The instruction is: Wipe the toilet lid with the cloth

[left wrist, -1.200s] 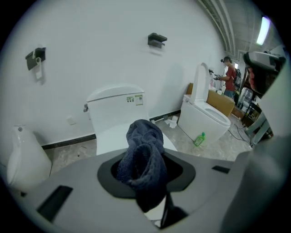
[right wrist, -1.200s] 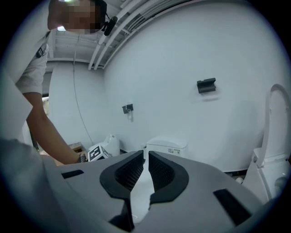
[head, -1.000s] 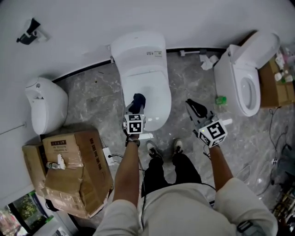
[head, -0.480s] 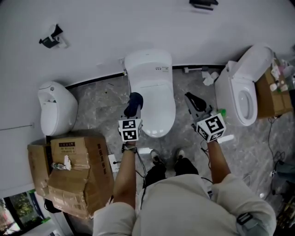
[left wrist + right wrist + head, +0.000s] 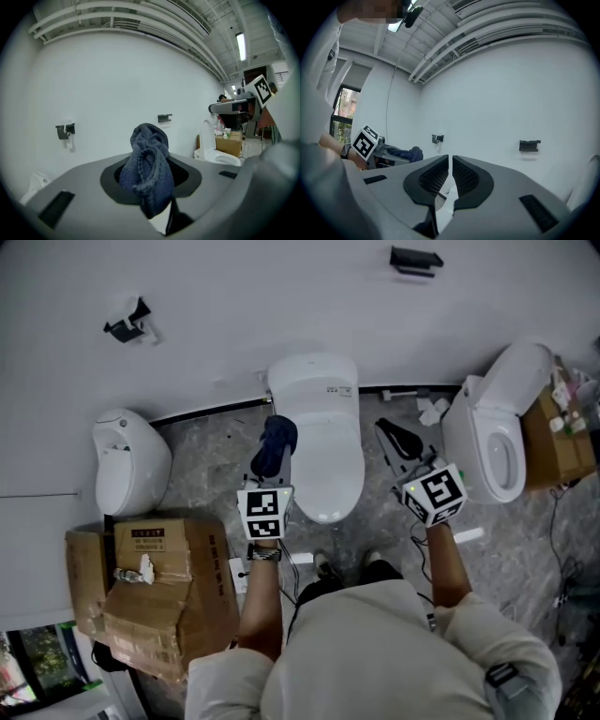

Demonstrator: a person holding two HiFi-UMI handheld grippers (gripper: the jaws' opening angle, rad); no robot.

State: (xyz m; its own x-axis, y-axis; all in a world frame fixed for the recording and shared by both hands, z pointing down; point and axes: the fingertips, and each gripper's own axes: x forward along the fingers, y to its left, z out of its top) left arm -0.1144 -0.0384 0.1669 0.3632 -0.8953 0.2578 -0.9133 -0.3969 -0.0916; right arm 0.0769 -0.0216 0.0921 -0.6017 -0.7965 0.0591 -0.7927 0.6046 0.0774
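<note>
Before wall [image 5: 117,84]: left claw [image 5: 270,457] outstretched with cloth [image 5: 146,168].

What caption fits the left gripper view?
Left gripper clamps a bunched dark blue cloth before a white wall.

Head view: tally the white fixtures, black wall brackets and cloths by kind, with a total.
Toilets: 2, lid shut and lid open
Urinal: 1
Black wall brackets: 2
Cloth: 1
Total: 6
</note>
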